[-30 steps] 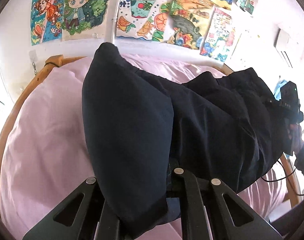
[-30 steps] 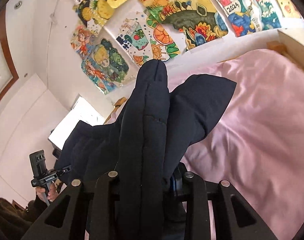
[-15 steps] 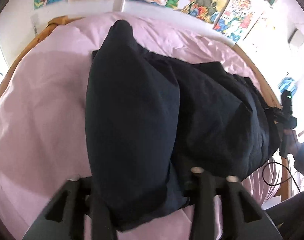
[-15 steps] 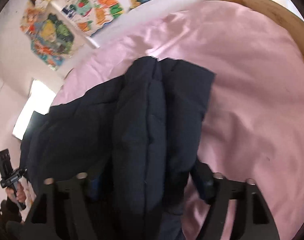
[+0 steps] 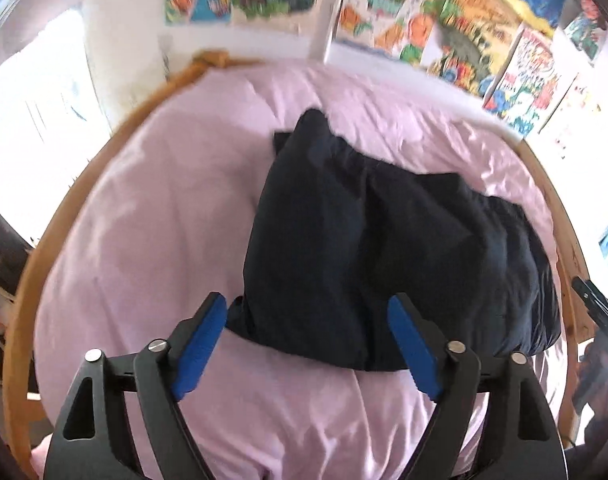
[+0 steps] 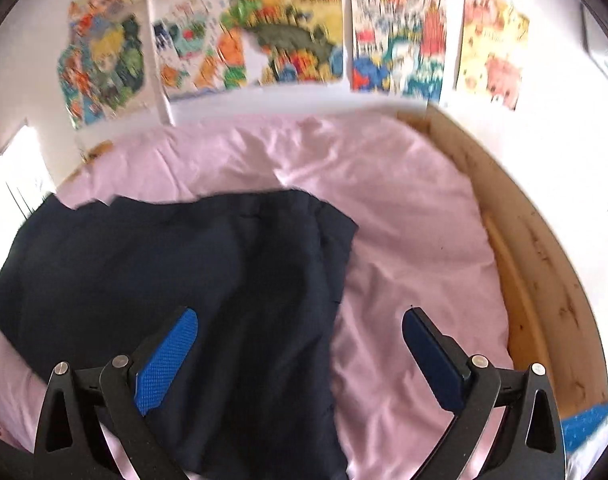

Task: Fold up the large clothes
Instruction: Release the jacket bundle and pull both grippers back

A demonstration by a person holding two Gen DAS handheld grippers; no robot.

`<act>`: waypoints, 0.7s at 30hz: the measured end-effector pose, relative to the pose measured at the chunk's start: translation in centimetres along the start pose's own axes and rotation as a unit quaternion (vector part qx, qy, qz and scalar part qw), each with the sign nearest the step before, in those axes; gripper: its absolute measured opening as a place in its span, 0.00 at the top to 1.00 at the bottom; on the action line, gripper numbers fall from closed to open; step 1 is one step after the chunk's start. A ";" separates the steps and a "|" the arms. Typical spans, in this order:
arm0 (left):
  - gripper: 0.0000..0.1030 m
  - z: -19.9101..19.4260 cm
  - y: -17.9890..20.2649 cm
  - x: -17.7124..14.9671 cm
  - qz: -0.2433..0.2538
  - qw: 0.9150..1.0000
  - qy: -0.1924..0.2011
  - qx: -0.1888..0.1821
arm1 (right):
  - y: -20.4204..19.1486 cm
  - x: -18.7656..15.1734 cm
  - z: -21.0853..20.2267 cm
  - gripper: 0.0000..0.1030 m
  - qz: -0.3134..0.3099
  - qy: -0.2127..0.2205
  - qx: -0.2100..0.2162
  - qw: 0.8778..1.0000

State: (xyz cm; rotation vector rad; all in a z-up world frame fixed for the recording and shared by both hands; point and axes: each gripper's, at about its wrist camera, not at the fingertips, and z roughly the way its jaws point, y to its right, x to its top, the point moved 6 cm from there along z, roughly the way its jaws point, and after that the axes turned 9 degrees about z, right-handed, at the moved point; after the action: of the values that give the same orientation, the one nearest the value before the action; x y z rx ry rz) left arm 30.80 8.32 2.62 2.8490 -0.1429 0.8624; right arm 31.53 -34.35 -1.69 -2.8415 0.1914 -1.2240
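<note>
Left wrist view shows the dark jacket (image 5: 384,256) lying in a puffy folded bundle on the pink bedspread (image 5: 155,216), toward the middle of the bed and a little nearer its right wooden rim (image 5: 560,216). The left gripper (image 5: 306,340) hangs just above the jacket's near edge with its jaws spread wide and nothing between them, the blue pads (image 5: 201,344) clear of the cloth. In the right wrist view the right gripper (image 6: 299,354) is likewise wide open and empty, tilted down over the jacket's right-hand part, its left finger over the dark cloth and its right finger over bare bedspread. The fold appears laid down, so the step in hand looks like tidying or taking a fresh hold. To do that well, I would pick corners or seams at the jacket's outer edges, bite through every layer so the padding does not slide, and keep both grippers level so the bundle stays square on the bedspread.
</note>
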 end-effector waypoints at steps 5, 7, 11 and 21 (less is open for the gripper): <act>0.22 -4.3 3.5 -1.9 -0.001 0.999 0.043 -0.009 | -2.1 -0.7 -6.2 0.00 0.027 0.055 0.023 0.998; 0.21 -5.6 4.6 -3.0 -0.003 0.998 0.060 -0.013 | -3.0 -1.0 -8.2 0.00 0.032 0.070 0.028 0.997; 0.20 -8.2 7.5 -4.9 0.010 0.996 0.091 -0.016 | -4.5 -2.3 -12.2 0.00 0.038 0.092 0.043 0.994; 0.19 -12.6 12.5 -9.2 0.048 0.988 0.150 -0.003 | -7.5 -6.2 -19.3 0.00 0.009 0.137 0.063 0.988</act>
State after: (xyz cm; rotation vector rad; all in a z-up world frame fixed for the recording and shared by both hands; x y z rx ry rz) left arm 14.64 -1.24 9.40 2.6844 -0.2442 1.2932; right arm 14.04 -25.87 7.73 -2.5516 0.1432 -1.5606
